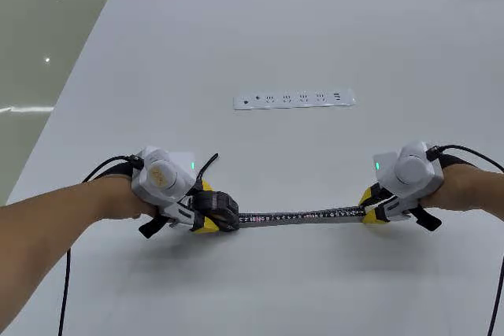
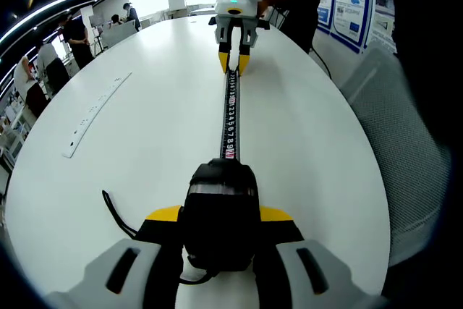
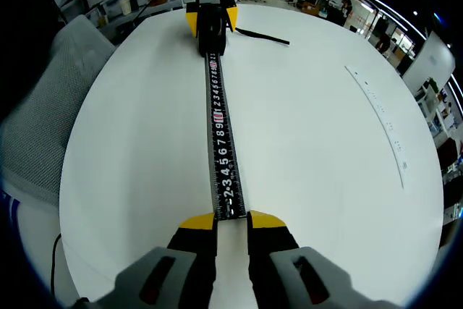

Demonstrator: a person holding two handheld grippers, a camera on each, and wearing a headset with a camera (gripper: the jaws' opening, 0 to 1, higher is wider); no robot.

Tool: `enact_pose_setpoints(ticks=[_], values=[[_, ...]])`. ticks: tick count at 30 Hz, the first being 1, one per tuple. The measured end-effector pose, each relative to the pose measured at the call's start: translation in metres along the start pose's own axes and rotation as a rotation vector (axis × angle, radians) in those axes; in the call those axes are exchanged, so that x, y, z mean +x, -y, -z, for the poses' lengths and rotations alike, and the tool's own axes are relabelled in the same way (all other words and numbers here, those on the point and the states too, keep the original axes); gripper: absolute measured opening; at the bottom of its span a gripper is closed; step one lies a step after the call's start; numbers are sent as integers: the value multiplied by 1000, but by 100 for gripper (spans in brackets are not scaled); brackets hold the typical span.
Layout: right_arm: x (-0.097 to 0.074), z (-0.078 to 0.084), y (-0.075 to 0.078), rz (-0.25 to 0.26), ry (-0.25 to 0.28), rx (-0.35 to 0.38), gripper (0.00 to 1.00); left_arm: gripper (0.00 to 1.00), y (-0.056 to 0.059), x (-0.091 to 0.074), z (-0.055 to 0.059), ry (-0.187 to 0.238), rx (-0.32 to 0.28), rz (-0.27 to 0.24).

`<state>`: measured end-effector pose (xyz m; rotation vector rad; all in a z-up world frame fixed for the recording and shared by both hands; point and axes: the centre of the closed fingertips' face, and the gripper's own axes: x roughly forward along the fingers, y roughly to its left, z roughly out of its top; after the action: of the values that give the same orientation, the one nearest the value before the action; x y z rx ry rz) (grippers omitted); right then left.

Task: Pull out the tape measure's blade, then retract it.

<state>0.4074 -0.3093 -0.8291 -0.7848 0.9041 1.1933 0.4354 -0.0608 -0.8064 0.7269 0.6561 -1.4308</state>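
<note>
Black tape measure [image 1: 226,211], in left hand-held gripper [image 1: 208,208]

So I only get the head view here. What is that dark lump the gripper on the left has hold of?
Observer: The left gripper view shows it close up. It is the tape measure's black case, clamped between the yellow-tipped jaws of the left gripper.
Operator: Can you read the strip coming out of it?
Observer: Yes, in the right gripper view. The blade shows digits up to 9 from the right gripper, then a red mark.
Operator: Is anyone else around?
Observer: The left gripper view catches several people standing past the far side of the table.
</note>
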Motion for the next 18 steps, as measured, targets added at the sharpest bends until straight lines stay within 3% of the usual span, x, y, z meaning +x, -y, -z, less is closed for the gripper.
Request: enact_pose_setpoints(ticks=[4, 13, 16, 18], values=[[0, -1, 1, 13, 9, 5, 16, 33, 0, 0, 0, -2, 21, -10], [4, -5, 3, 19, 15, 35, 31, 34, -1, 3, 6, -24, 14, -13], [3, -4, 5, 27, 18, 57, 38, 36, -4, 0, 11, -28, -7, -27], [0, -4, 7, 38, 26, 76, 45, 42, -10, -4, 8, 3, -72, -63]])
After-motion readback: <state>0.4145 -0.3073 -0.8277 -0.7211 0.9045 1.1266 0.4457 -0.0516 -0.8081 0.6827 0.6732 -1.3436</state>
